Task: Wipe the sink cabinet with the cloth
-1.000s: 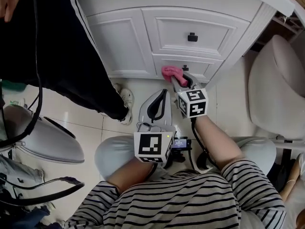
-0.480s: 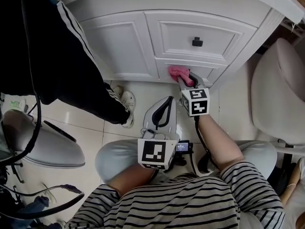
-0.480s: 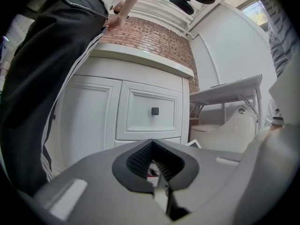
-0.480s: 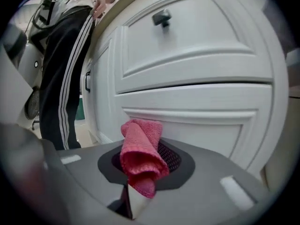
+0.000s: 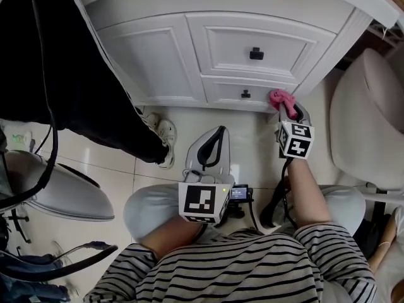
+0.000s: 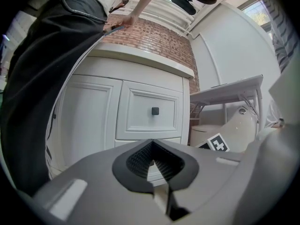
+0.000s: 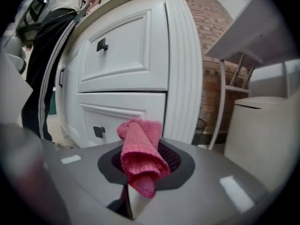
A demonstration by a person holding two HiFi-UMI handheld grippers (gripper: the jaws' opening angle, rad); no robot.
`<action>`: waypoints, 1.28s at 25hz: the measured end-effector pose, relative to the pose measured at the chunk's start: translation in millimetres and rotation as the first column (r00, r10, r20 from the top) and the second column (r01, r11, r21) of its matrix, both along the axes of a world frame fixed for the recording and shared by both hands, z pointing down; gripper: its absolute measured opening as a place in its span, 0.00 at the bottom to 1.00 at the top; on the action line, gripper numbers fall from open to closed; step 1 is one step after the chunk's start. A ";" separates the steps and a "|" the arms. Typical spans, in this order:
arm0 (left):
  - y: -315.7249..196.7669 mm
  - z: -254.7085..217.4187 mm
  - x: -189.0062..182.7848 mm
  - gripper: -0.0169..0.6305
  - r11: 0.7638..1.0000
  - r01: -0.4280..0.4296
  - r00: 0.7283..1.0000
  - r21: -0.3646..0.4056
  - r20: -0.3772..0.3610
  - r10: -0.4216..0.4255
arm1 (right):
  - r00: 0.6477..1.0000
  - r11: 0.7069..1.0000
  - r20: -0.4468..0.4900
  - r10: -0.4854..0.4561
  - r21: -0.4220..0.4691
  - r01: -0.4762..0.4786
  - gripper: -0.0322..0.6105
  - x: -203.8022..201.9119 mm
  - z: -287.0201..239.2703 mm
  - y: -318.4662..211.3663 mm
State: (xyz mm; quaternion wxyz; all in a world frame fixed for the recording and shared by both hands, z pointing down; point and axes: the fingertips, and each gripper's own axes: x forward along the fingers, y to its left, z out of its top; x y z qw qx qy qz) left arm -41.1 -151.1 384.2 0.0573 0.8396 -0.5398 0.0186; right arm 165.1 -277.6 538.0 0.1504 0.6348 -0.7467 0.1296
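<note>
The white sink cabinet (image 5: 208, 49) fills the top of the head view, with two drawers and a door. My right gripper (image 5: 288, 110) is shut on a pink cloth (image 5: 279, 100), which sits by the cabinet's lower right corner next to the fluted post (image 7: 182, 64). In the right gripper view the cloth (image 7: 139, 153) bunches out of the shut jaws, in front of the lower drawer (image 7: 122, 116). My left gripper (image 5: 210, 145) hangs lower, above the floor, shut with nothing in it; it faces the cabinet (image 6: 140, 111).
A person in black trousers (image 5: 76, 87) stands at the left against the cabinet, a shoe (image 5: 165, 137) near its base. A white toilet (image 5: 366, 118) is at the right. Chair bases and cables (image 5: 57, 188) crowd the left floor.
My right gripper has carried the pink cloth rightward along the lower drawer, from near its handle to the cabinet's lower right corner. The left gripper has stayed about where it was.
</note>
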 end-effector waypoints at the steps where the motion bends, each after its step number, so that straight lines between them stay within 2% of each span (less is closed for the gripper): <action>1: -0.2 -0.1 -0.7 0.02 1.000 0.002 1.000 -0.001 -0.003 -0.002 | 0.999 0.999 0.002 0.050 -0.002 -0.050 0.19 9.6 -0.7 5.1; 3: -0.7 -1.3 -2.3 0.02 1.000 0.006 1.000 0.004 -0.009 -0.006 | 0.994 0.995 0.045 0.097 -0.010 -0.097 0.19 10.6 1.5 13.7; 4: -0.5 -1.7 -2.5 0.02 1.000 0.006 1.000 0.004 -0.013 -0.006 | 0.996 0.998 0.070 0.062 -0.011 -0.062 0.19 -4.8 5.0 16.4; 6: -0.3 -2.5 -2.3 0.02 1.000 0.003 1.000 -0.001 -0.020 -0.003 | 0.989 0.994 0.099 -0.111 0.004 0.111 0.19 -65.3 14.9 19.1; 8: -1.4 -3.1 -3.8 0.02 1.000 0.005 1.000 -0.009 -0.025 -0.005 | 0.945 0.951 0.109 -0.308 0.026 0.307 0.19 -139.8 26.1 19.0; 10: -1.8 0.2 -5.6 0.02 1.000 0.008 0.999 -0.023 -0.035 -0.009 | 0.892 0.898 0.103 -0.440 0.031 0.439 0.19 -200.6 41.1 15.3; 12: -1.8 3.4 -7.5 0.02 0.999 0.014 0.999 -0.039 -0.046 -0.016 | 0.868 0.871 0.082 -0.490 0.003 0.492 0.19 -235.8 61.0 5.8; 15: -2.7 6.9 -10.7 0.02 0.998 0.020 0.998 -0.056 -0.056 -0.023 | 0.876 0.875 0.049 -0.480 -0.052 0.482 0.19 -245.7 87.9 -16.4; 19: -6.5 10.6 -10.0 0.02 0.998 0.005 0.998 -0.062 -0.062 -0.009 | 0.865 0.863 -0.018 -0.502 -0.075 0.499 0.20 -219.9 101.4 -26.2; 21: -7.1 10.3 -8.5 0.02 0.998 -0.002 0.998 -0.059 -0.062 -0.001 | 0.888 0.886 -0.013 -0.459 -0.079 0.457 0.19 -189.8 104.0 -24.0; 24: -6.7 8.0 -5.2 0.02 0.998 -0.011 0.998 -0.064 -0.063 0.007 | 0.939 0.935 0.005 -0.345 -0.086 0.344 0.19 -128.2 104.3 -18.8; 27: -5.5 6.8 -1.2 0.02 0.998 -0.018 0.998 -0.054 -0.063 0.014 | 0.984 0.979 0.007 -0.177 -0.104 0.176 0.19 -51.2 104.5 -13.8; 29: -4.4 4.6 1.5 0.02 0.999 -0.021 0.998 -0.043 -0.059 0.019 | 0.997 0.989 -0.012 -0.071 -0.130 0.069 0.20 -6.5 102.9 -7.7; 32: -3.1 -0.5 6.3 0.02 0.999 -0.023 0.999 -0.025 -0.037 0.022 | 0.996 0.985 -0.041 0.074 -0.155 -0.080 0.19 44.5 90.1 5.2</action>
